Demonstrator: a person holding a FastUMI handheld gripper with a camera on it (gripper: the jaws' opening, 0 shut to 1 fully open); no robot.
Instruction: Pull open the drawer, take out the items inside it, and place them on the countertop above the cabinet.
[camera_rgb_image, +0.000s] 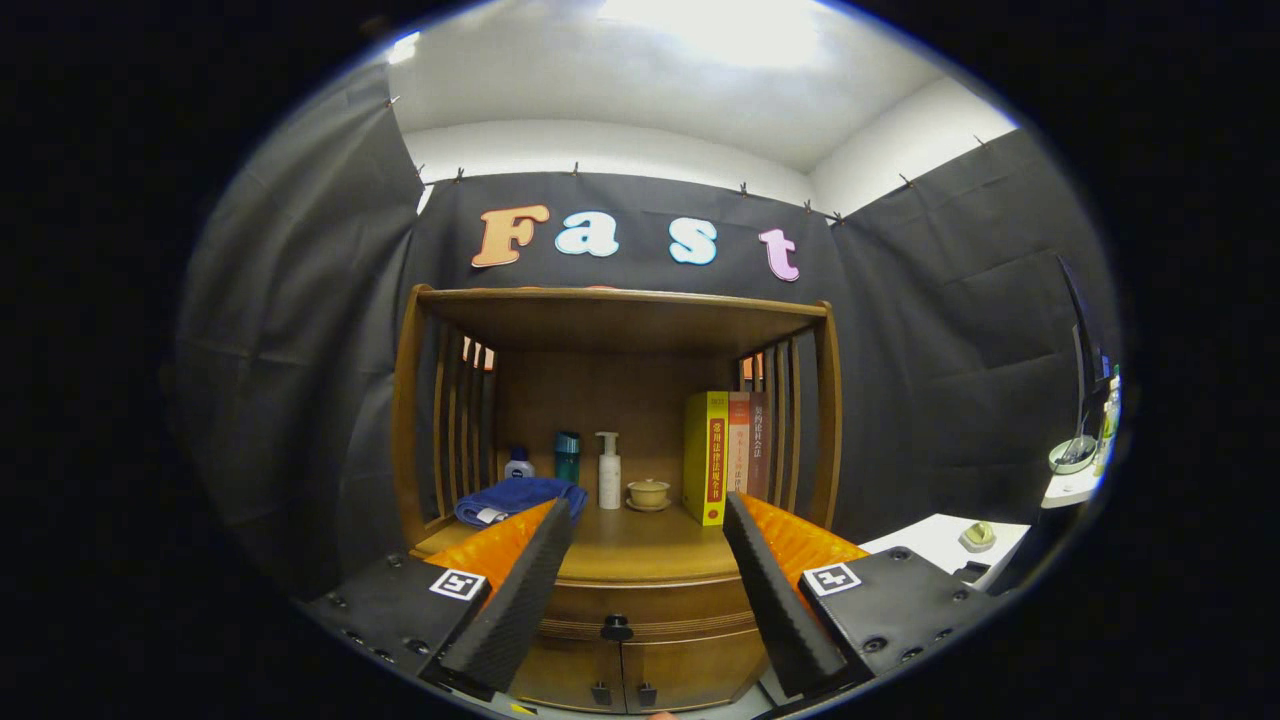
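Two fingers of your claw (640, 560) stand released, spread to frame the drawer knob (616, 628) below the counter (640, 545).

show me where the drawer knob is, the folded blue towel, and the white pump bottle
drawer knob (616, 628): gripper view, on the dark round knob's face, between the open fingers.
blue towel (520, 497): gripper view, on its folded top.
white pump bottle (609, 484): gripper view, on the bottle's body.

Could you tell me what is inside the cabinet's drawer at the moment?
That cannot be seen: the drawer is shut, its dark knob between the open gripper fingers, untouched. The countertop above holds a blue towel, bottles and books.
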